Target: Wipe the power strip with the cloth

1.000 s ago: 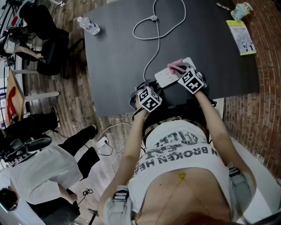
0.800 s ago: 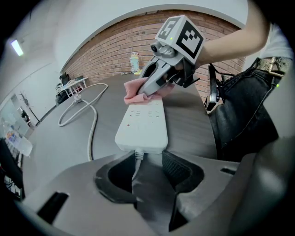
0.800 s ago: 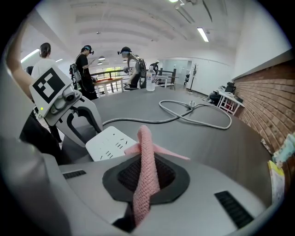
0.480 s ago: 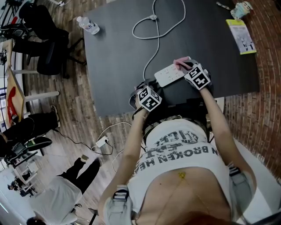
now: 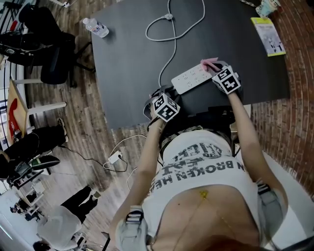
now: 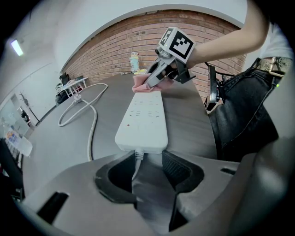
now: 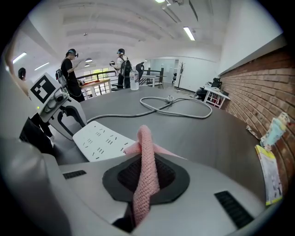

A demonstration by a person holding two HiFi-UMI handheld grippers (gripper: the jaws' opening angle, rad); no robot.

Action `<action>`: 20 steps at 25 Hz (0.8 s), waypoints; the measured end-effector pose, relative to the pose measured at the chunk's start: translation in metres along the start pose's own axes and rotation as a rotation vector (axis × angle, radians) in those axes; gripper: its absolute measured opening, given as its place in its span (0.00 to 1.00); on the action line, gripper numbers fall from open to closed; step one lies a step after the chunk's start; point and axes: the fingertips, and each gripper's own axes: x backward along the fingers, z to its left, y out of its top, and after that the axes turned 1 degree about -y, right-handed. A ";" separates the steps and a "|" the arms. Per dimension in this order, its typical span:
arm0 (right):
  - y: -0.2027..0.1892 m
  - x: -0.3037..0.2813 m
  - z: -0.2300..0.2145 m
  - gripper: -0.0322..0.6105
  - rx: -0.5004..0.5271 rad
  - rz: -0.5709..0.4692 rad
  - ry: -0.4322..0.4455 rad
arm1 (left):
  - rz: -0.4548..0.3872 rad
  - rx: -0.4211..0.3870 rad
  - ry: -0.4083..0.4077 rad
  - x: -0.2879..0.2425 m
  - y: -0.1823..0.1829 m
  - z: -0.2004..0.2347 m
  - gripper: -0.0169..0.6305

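Observation:
A white power strip [image 5: 192, 77] lies near the front edge of the black table [image 5: 127, 73], and its cable [image 5: 171, 29] loops away across the top. My right gripper [image 5: 215, 67] is shut on a pink cloth [image 5: 209, 62] at the strip's far right end. In the right gripper view the cloth [image 7: 145, 161] stands pinched between the jaws, with the strip [image 7: 100, 139] just left of it. My left gripper [image 5: 158, 93] is at the strip's cable end. Its jaws stand open on either side of the cable [image 6: 137, 159], and the strip [image 6: 143, 119] begins right at their tips.
A water bottle [image 5: 97, 28] lies at the table's far left corner. A yellow-green booklet [image 5: 269, 37] and a small figurine [image 5: 267, 7] are at the far right by the brick wall. Black chairs [image 5: 49, 46] stand to the table's left. People [image 7: 71, 73] stand beyond the table.
My right gripper has slid the pink cloth along the strip from its middle to its far right end. The left gripper has stayed at the cable end. People at the lower left have moved.

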 end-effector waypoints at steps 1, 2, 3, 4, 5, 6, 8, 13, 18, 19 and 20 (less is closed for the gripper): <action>0.000 0.000 -0.001 0.08 -0.007 -0.001 -0.004 | 0.000 0.000 0.000 0.000 0.000 0.000 0.31; -0.001 0.000 -0.001 0.08 -0.009 -0.002 -0.008 | 0.001 0.000 0.000 0.000 0.000 0.000 0.31; 0.000 -0.001 -0.001 0.08 -0.004 -0.004 -0.014 | 0.002 0.000 0.000 0.000 0.000 0.000 0.31; 0.000 -0.002 -0.001 0.08 0.006 -0.008 -0.021 | 0.002 0.000 0.000 0.000 -0.001 0.001 0.31; 0.001 -0.003 -0.001 0.08 0.017 -0.011 -0.026 | 0.003 -0.001 0.000 0.000 -0.001 0.001 0.31; 0.000 -0.003 0.000 0.08 0.024 -0.013 -0.027 | 0.002 -0.001 0.000 -0.001 -0.001 0.001 0.31; -0.001 -0.003 0.000 0.08 0.017 -0.016 -0.022 | 0.001 -0.001 0.001 -0.001 -0.001 0.001 0.31; -0.001 -0.001 0.000 0.08 -0.031 -0.029 -0.004 | 0.001 0.002 0.003 0.000 -0.001 0.000 0.31; 0.000 -0.001 0.000 0.08 -0.027 -0.039 -0.015 | 0.002 0.003 0.004 0.000 -0.001 0.001 0.31; 0.000 -0.001 0.000 0.08 -0.027 -0.041 -0.018 | 0.001 0.003 0.004 0.000 -0.001 0.000 0.31; -0.001 0.000 0.000 0.08 -0.027 -0.044 -0.020 | 0.001 0.004 0.004 0.000 -0.001 0.000 0.31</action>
